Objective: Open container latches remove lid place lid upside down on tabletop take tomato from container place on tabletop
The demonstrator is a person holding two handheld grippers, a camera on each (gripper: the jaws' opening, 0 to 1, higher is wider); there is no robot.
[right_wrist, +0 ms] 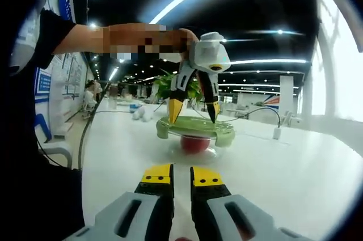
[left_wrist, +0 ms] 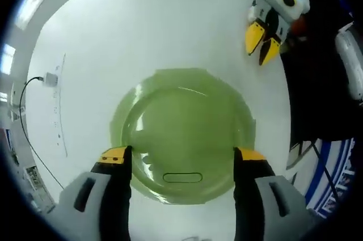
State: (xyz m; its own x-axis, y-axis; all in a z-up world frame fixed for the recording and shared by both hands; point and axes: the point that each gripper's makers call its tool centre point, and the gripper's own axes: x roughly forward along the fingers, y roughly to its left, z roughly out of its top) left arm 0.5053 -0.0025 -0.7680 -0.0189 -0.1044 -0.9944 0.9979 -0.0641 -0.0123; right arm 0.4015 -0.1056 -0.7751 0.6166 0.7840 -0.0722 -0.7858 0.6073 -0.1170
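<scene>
The round, pale-green translucent plastic lid (left_wrist: 184, 133) sits in the middle of the left gripper view, seen from straight above, with the left gripper (left_wrist: 182, 155) poised over it, its yellow-tipped jaws spread wide to either side of the rim near the lower centre of the frame; that straddle looks meant to take the lid by its edge and lift it off. Whether the tips already touch the plastic I cannot tell. In the right gripper view the same lid (right_wrist: 195, 126) rests at centre frame on a clear container (right_wrist: 195, 144), and the red tomato (right_wrist: 194, 143) shows through the wall beneath it, so the tomato is inside and the lid on; the latches are too small to judge. There the left gripper (right_wrist: 193, 110) hangs point-down over the lid, held from the upper left by a person's hand, its jaws parted. The right gripper (right_wrist: 181, 176) lies low along the white bench (right_wrist: 295, 178) at the bottom of its own view, aimed level at the container and well apart from it, jaws drawn nearly together on nothing, probably parked out of the way. From above, it shows at the upper right (left_wrist: 264, 42), tips angled down.
</scene>
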